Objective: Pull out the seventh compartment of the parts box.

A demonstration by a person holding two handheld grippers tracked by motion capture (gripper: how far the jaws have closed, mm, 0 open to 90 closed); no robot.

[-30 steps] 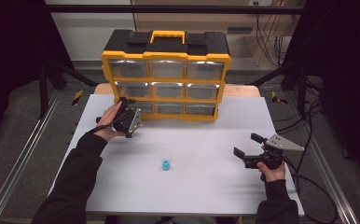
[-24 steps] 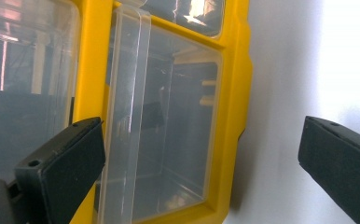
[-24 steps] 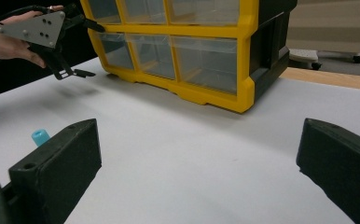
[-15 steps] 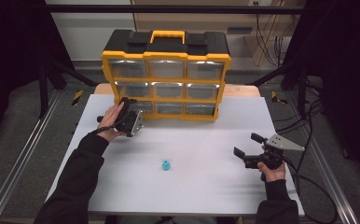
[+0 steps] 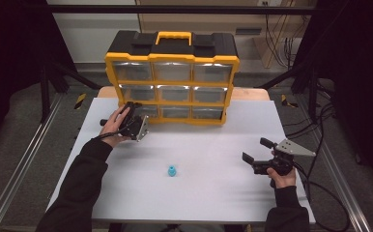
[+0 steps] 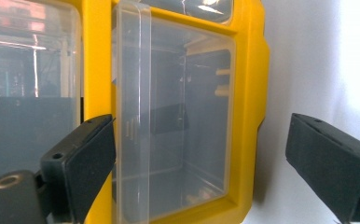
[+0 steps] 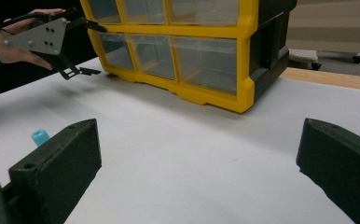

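The left gripper [image 5: 137, 117] is held at the bottom-left clear drawer [image 6: 178, 116] of the yellow organizer [image 5: 172, 60]; its spread jaws have just been closing, not pressing. The drawer is seen empty. The right gripper [image 5: 257, 155] is spread above the table [image 5: 213, 193].

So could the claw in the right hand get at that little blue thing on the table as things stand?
Probably yes. The right claw is open with nothing between its jaws, and only bare white table lies between it and the little blue piece. The yellow drawer cabinet stands farther back.
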